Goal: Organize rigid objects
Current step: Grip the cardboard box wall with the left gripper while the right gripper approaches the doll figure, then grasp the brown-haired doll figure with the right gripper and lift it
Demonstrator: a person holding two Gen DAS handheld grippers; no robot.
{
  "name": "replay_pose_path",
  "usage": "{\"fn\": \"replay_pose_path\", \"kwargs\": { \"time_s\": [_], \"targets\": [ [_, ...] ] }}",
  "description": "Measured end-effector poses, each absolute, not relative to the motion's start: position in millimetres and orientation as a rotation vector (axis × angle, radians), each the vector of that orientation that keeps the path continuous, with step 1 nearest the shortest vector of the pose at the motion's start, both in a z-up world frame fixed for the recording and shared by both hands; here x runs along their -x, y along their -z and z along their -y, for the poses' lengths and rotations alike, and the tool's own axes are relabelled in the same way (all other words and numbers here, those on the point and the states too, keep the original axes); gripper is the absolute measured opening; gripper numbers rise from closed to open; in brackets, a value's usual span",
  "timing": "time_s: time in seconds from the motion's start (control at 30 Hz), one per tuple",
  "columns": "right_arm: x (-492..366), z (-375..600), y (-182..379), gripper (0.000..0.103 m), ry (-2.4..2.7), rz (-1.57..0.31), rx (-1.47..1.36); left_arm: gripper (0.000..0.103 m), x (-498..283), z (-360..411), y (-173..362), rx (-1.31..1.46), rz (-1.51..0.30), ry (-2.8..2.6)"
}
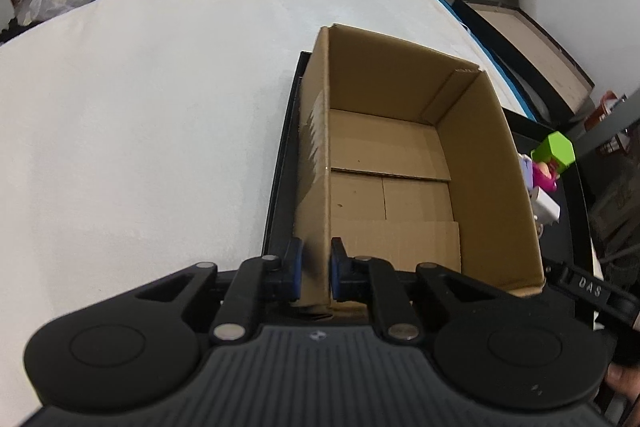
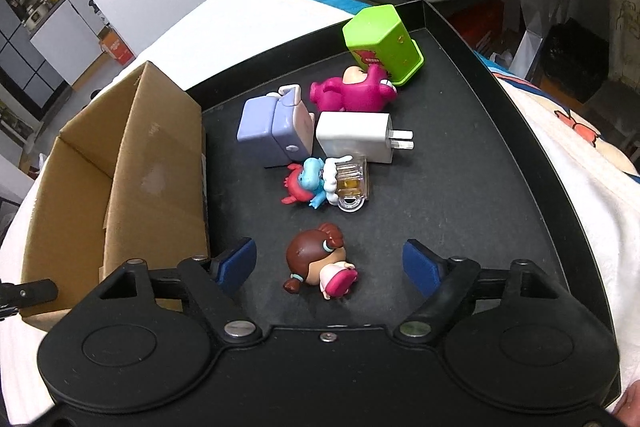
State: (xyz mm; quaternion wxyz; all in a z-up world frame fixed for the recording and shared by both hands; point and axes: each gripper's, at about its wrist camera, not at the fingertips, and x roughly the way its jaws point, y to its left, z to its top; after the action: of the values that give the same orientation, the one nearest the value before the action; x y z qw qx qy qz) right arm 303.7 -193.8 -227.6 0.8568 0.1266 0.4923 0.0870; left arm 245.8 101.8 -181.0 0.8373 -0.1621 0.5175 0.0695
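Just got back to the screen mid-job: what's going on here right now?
A person is sorting small toys from a black tray into a cardboard box, which is empty so far. The left gripper is clamped on the box's near wall. The right gripper hangs open around a brown-haired doll lying on the tray, its fingers not touching it. A white charger, a pink figure and a green box wait further back.

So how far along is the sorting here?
Nothing is packed: the cardboard box is empty. The left gripper is clamped on its near wall; the right gripper, open, straddles the brown-haired doll. All six items remain on the black tray.
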Motion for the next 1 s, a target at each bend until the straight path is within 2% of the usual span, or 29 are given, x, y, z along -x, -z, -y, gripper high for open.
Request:
{"fn": "replay_pose_path", "kwargs": {
  "time_s": [0.17, 0.3, 0.4, 0.67, 1.0],
  "targets": [
    [-305.7, 195.1, 234.6, 0.076, -0.166, -1.045, -0.260, 0.012, -242.2, -100.8, 179.6, 0.307, -1.095, -0.121],
    [-304.8, 193.8, 243.8, 0.062, -0.167, -1.078, -0.242, 0.012, -235.8, -99.3, 179.8, 0.289, -1.103, -0.095],
    [-301.5, 189.6, 242.1, 0.042, -0.170, -1.086, -0.175, 0.012, -229.0, -96.3, 180.3, 0.281, -1.103, -0.079],
    [-292.2, 198.1, 237.0, 0.041, -0.188, -1.113, -0.222, 0.014, -214.9, -98.0, 188.4, 0.319, -1.066, -0.086],
    [-286.5, 200.8, 200.0, 0.041, -0.230, -1.054, -0.211, 0.016, -214.0, -94.6, 196.7, 0.329, -1.066, -0.096]
  ]
}}
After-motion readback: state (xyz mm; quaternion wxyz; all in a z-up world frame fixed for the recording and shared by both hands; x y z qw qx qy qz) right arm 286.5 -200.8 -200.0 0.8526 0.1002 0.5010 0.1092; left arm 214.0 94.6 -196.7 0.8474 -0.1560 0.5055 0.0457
